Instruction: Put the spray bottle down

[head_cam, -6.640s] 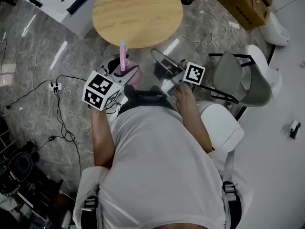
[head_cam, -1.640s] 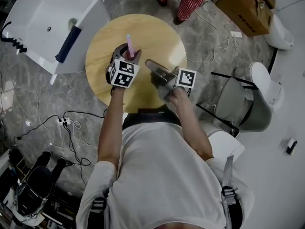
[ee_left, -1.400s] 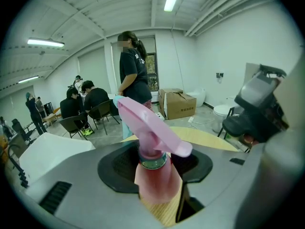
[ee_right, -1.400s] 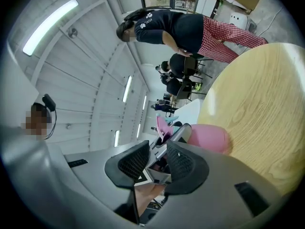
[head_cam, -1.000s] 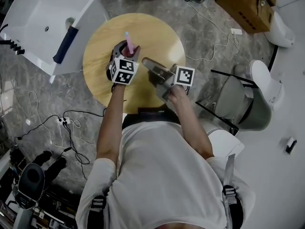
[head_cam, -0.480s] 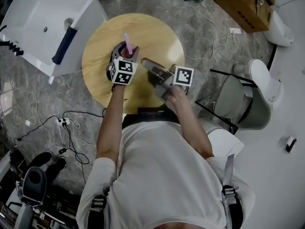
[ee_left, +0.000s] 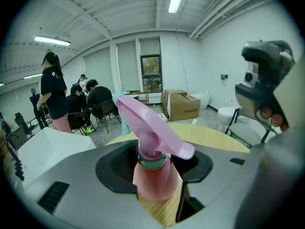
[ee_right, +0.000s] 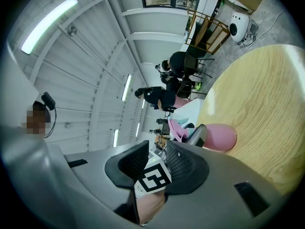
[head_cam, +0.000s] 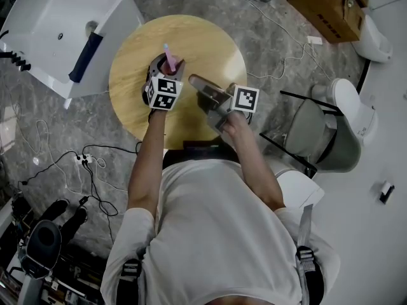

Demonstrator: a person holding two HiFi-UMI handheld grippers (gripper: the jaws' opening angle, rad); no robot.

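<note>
Over the middle of the table (head_cam: pixel 210 40) the spray bottle (ee_left: pixel 156 187) stands upright, and the left claw (head_cam: pixel 165 68) has it. The jaws are clamped on either side of the pink body just below the collar (ee_left: pixel 152 162). The long pink trigger head (ee_left: pixel 150 125) sticks up clear of the grip, pointing away across the table. From the right gripper view the rounded pink body looks to be down at the wood, but I cannot tell whether the base touches the table or hangs just above it.

How will it handle? I judge it a thin plastic bottle, smooth and a bit slick, probably light. How full it is can't be read. With that big head it looks top-heavy, so the base should be flat on the table before the jaws part. The present hold, on the body under the collar, seems the right place. The trigger would give under pressure and the nozzle would twist.

Out beside it, nearer the table's right part, the right claw (ee_right: pixel 157 162) hovers with its jaws apart and nothing between them. Only the left gripper's marker cube (ee_right: pixel 153 179) shows through the gap, farther off. Off the table's left edge stands a white basin (head_cam: pixel 57 30), and a grey chair (head_cam: pixel 331 132) stands off its right edge.
</note>
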